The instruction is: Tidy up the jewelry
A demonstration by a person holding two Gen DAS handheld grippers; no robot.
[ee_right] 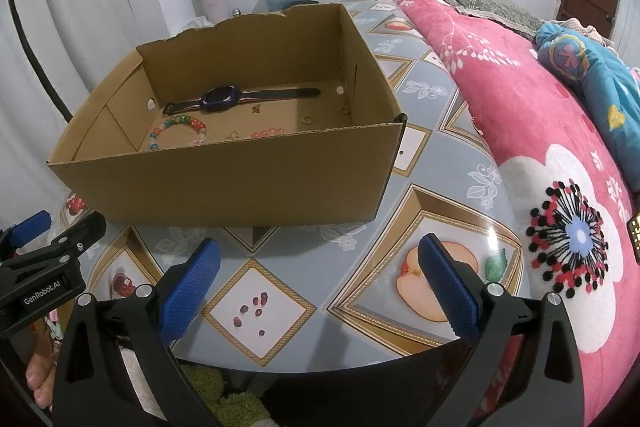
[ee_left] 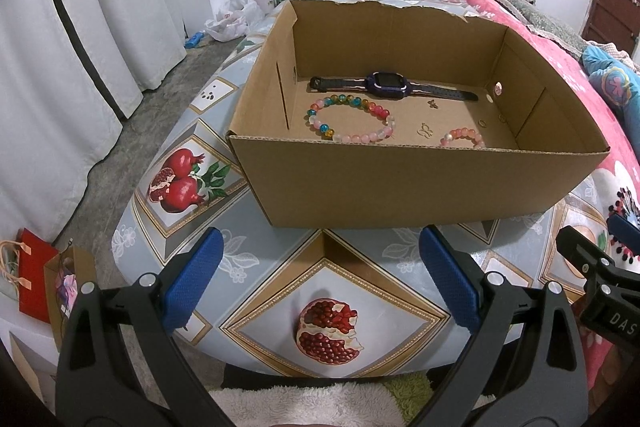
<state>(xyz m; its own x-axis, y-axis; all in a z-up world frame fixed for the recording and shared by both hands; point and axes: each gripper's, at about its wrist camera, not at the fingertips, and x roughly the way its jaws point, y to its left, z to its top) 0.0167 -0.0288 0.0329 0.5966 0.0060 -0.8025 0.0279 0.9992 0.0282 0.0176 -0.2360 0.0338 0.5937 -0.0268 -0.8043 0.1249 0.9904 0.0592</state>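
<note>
Box: I see an open cardboard box of plain brown corrugated board, rectangular, with a ragged torn far rim, standing on the bench back from its near edge.
Bench: its top is a glossy oilcloth printed with grey-blue diamonds, gold frames and fruit pictures; it curves away towards the far edge.
Watch: a dark purple watch with a squarish face and a smooth strap lies flat along the box's far wall.
Large bracelet: a ring of round glassy beads, the multicoloured bracelet, in pink, teal and amber, lies on the box floor towards its left wall, just in front of the watch.
Small bracelet: a pink bead bracelet sits near the box's front wall, half hidden by the rim.
Small pieces: I make out two thin gold butterfly charms and small gold rings on the box floor near its right wall; finer detail is too small to tell.
Left gripper: my left gripper hovers over the bench's near edge, jaws spread wide and holding nothing; the blue pads are textured.
Right gripper: my right gripper hangs beside it, jaws likewise spread and empty.
Bed: a pink plush blanket with a flower print lies along the bench's right edge.
</note>
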